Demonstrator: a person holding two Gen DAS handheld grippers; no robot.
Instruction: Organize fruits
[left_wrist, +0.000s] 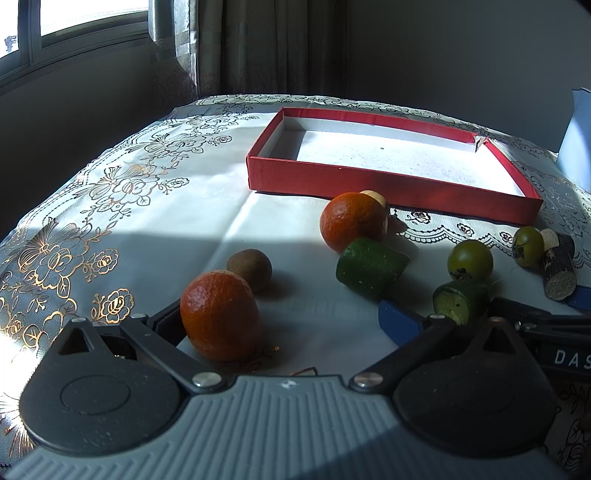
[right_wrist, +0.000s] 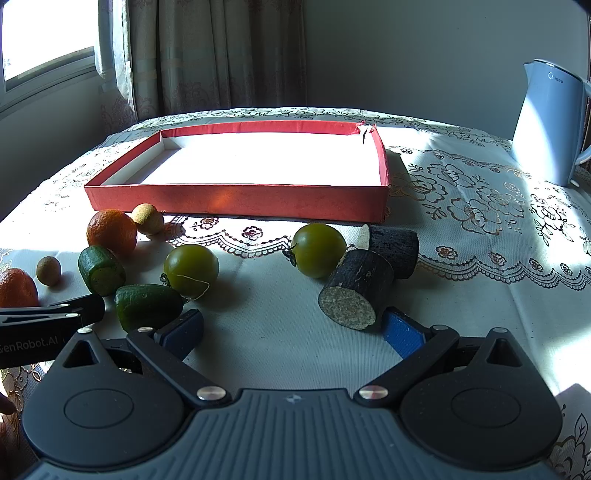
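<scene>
A shallow red box (left_wrist: 388, 186) (right_wrist: 236, 201) with a white floor stands empty at the back of the table. Fruits lie in front of it. In the left wrist view my left gripper (left_wrist: 284, 321) is open, with a near orange (left_wrist: 219, 315) against its left finger. Beyond lie a small brown fruit (left_wrist: 249, 267), a second orange (left_wrist: 352, 221), two cut green pieces (left_wrist: 371, 267) (left_wrist: 460, 301) and two green tomatoes (left_wrist: 471, 260) (left_wrist: 528, 245). My right gripper (right_wrist: 291, 328) is open and empty; two dark cut pieces (right_wrist: 356, 290) (right_wrist: 393, 251) lie by its right finger.
A pale blue kettle (right_wrist: 550, 122) stands at the back right. The table carries a white cloth with gold flower print (right_wrist: 476, 206). A window and curtains are behind the table. The left gripper's body (right_wrist: 48, 321) shows at the right wrist view's left edge.
</scene>
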